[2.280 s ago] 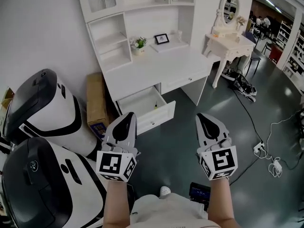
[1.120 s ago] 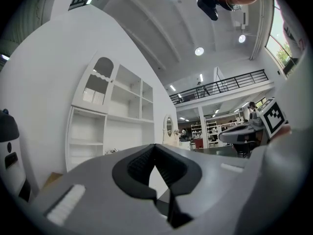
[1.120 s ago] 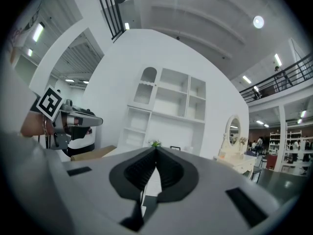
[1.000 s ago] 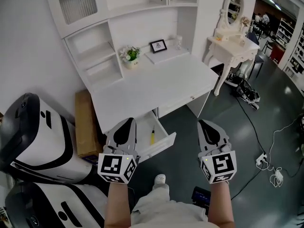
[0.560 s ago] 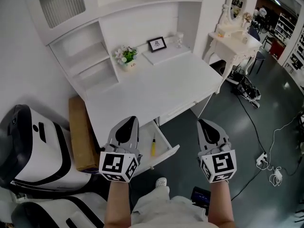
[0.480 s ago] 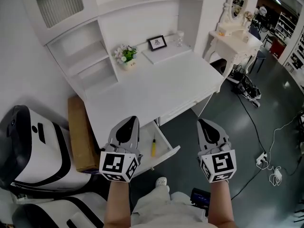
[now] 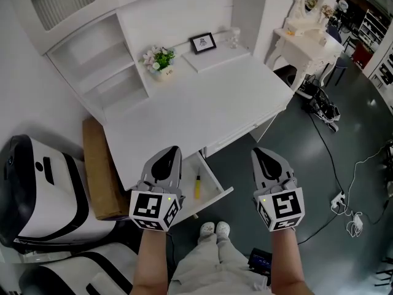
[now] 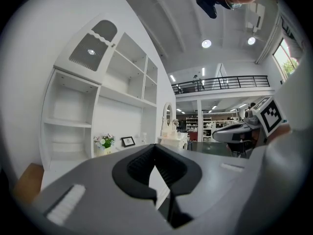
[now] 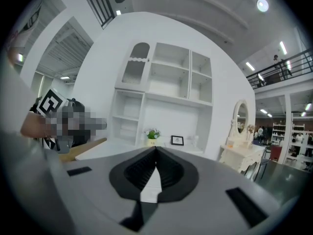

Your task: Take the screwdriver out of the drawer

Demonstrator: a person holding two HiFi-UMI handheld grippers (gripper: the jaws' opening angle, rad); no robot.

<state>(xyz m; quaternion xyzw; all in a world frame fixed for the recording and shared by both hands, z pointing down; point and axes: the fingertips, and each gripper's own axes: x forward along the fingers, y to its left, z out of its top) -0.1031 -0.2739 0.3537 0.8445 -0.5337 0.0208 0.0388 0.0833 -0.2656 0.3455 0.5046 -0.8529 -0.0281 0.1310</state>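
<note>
A small yellow screwdriver (image 7: 198,185) lies in the open white drawer (image 7: 214,182) under the front edge of the white desk (image 7: 196,112). My left gripper (image 7: 167,158) hangs just left of the drawer, over the desk's front edge, jaws shut and empty. My right gripper (image 7: 265,157) floats to the right of the drawer above the dark floor, its jaws likewise shut with nothing between them. In the left gripper view (image 8: 155,148) and the right gripper view (image 9: 155,150) the jaw tips meet; the drawer is hidden below them.
A flower pot (image 7: 157,59) and a picture frame (image 7: 202,43) stand at the desk's back, under shelves. A cardboard box (image 7: 98,168) and white-black machines (image 7: 37,183) lie left. A dressing table (image 7: 310,39) and floor cables (image 7: 344,201) are right.
The view has closed in on the desk: the desk and drawer now lie nearer and lower under both grippers. Both grippers keep their shut jaws. The person's feet now show below.
</note>
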